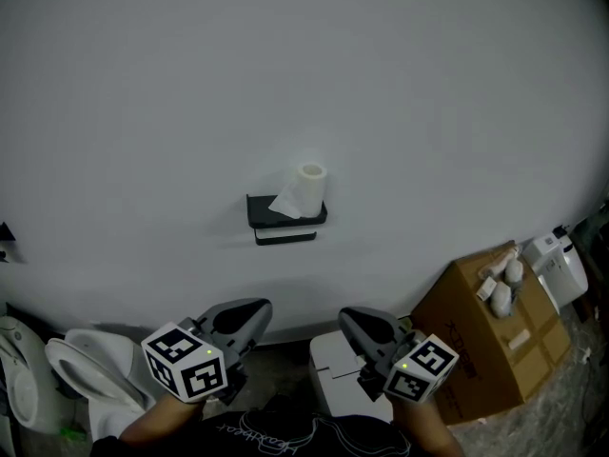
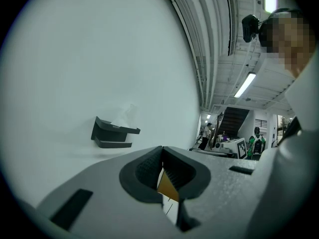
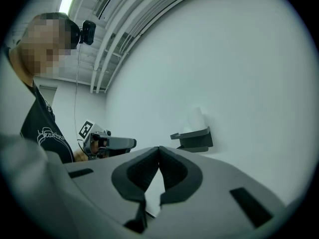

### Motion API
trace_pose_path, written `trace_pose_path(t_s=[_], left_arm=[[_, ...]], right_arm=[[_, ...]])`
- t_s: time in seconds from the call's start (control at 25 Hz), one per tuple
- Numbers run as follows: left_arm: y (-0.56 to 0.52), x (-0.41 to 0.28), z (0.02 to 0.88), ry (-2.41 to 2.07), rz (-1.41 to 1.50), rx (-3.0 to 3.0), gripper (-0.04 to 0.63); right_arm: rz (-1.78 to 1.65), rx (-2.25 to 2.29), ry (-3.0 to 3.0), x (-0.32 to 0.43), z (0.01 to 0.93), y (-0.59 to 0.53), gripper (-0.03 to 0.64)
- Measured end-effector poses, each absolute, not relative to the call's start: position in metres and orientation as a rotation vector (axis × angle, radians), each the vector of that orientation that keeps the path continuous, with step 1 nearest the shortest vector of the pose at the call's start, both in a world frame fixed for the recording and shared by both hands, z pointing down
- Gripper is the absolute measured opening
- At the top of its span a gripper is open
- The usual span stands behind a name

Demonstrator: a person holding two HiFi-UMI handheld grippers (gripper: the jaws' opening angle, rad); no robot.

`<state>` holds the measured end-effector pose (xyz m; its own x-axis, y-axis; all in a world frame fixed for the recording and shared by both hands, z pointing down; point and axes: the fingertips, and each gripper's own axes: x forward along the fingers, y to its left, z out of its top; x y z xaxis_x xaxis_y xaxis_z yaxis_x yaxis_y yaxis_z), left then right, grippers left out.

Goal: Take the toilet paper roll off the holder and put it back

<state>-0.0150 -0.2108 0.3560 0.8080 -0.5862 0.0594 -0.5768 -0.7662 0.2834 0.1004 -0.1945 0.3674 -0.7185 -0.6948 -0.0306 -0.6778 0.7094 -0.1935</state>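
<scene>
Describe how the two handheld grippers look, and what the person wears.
Both the left gripper and right gripper have grey beak-shaped shells with black ribbed pads. Each carries a white cube with black square markers and a green light. The person wears a black printed shirt.

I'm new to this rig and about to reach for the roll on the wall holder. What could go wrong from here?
The roll stands upright on top of the holder, so a nudge could probably topple it. Both the left tongs and right tongs are shut; reaching like that would likely push the roll, not grip it.
</scene>
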Motion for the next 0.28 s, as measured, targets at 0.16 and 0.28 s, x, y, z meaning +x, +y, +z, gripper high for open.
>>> trace_pose_path(t_s=[0.16,0.28], left_arm=[[-0.2105,-0.0168,0.3554,-0.892,-0.058,2.706,0.005],[-0.2086,-0.0173,0.3564,-0.886,-0.063,2.699,0.005]], right_arm=[[-0.269,-1.126,2.816,0.0978,0.3702,-0.1949,0.005],[-0.275,-1.123,2.815,0.0965,0.3719,-0.1929,0.005]])
